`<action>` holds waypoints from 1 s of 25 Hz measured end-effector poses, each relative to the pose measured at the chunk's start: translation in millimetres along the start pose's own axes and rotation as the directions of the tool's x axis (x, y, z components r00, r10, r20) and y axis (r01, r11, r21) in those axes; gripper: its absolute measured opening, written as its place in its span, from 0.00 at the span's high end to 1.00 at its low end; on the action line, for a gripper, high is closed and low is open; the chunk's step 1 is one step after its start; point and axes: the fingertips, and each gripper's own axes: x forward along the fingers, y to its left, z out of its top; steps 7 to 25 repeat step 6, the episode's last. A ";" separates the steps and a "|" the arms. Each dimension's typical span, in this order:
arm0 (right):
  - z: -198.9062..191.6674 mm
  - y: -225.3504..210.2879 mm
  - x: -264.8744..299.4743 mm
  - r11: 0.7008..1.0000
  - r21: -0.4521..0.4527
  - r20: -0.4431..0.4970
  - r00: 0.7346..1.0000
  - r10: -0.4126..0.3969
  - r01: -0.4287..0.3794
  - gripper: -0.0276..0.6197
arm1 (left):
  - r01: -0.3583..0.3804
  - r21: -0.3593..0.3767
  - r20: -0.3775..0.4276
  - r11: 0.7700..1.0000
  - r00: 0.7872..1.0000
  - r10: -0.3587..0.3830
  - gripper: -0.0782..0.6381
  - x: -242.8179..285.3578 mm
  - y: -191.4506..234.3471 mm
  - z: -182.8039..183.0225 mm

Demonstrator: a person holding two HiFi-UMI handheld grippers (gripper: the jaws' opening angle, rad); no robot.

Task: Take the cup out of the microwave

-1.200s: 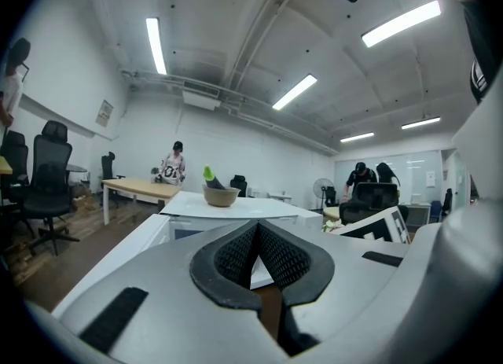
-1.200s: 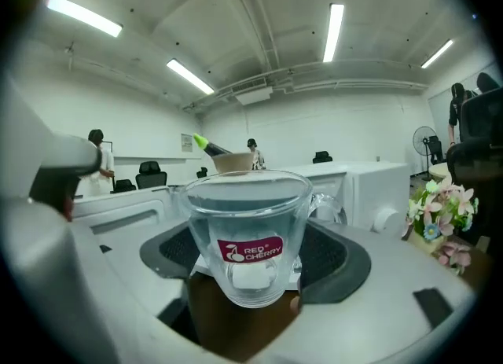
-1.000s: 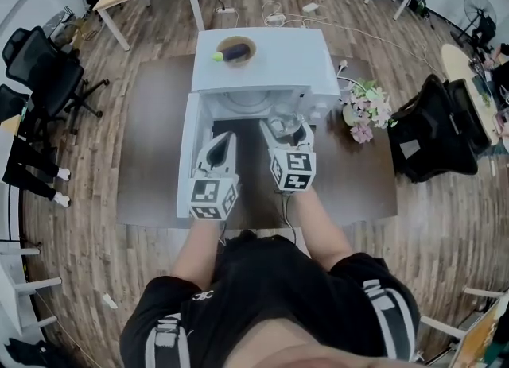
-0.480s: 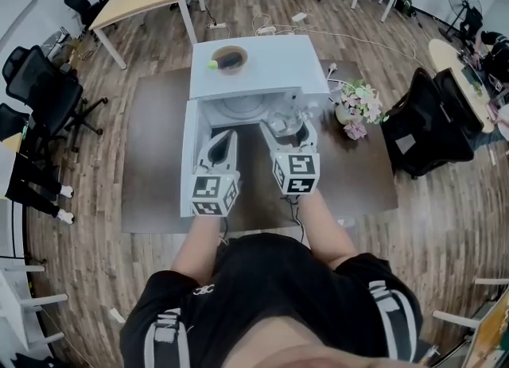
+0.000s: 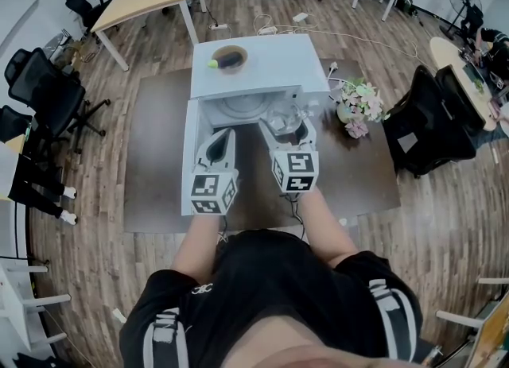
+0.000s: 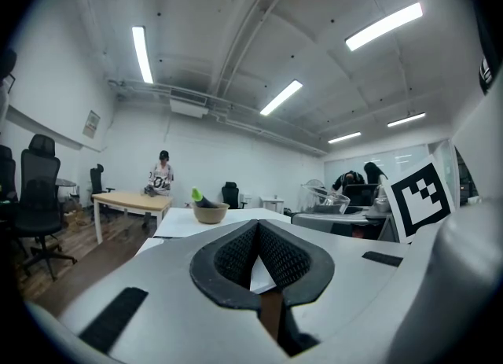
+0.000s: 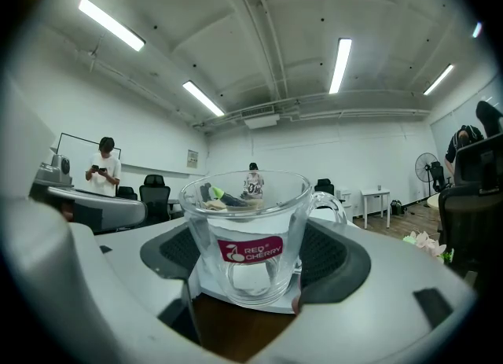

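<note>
Right gripper (image 5: 288,126): I am clamping the cup (image 7: 250,233) between my two dark pads, one pressing on each side of the glass wall. Jaws are standing wide, filled by the cup's body. The cup is sitting upright in the middle of the right gripper view, clear glass with a red label facing the camera and its handle pointing to the right of the frame. Below its base a white edge is showing, then the brown table (image 5: 159,144); I cannot tell whether the base is touching anything.

In the head view the cup is showing in the upper middle of the frame, at the right part of the microwave (image 5: 262,64) mouth, just in front of the turntable (image 5: 242,108). The door (image 5: 191,152) is hanging open along the left side.

Left gripper (image 5: 225,136): I am holding it beside the right one, toward the left part of the opening, pads meeting at the tips with nothing between them.

A bowl (image 5: 229,58) is resting on the microwave's top. Flowers (image 5: 358,108) are lying on the table to the right of the microwave.
</note>
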 end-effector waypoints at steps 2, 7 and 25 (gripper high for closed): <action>-0.2 -0.6 1.3 1.000 0.006 -0.001 1.000 0.002 -0.002 0.37 | -0.001 0.002 -0.002 1.000 1.000 0.001 0.89 0.8 0.1 0.9; -1.3 -1.9 4.8 1.000 0.018 -0.006 1.000 -0.001 0.001 0.37 | -0.002 0.006 -0.003 1.000 1.000 0.002 0.89 2.8 2.1 2.2; -1.3 -1.9 4.8 1.000 0.018 -0.006 1.000 -0.001 0.001 0.37 | -0.002 0.006 -0.003 1.000 1.000 0.002 0.89 2.8 2.1 2.2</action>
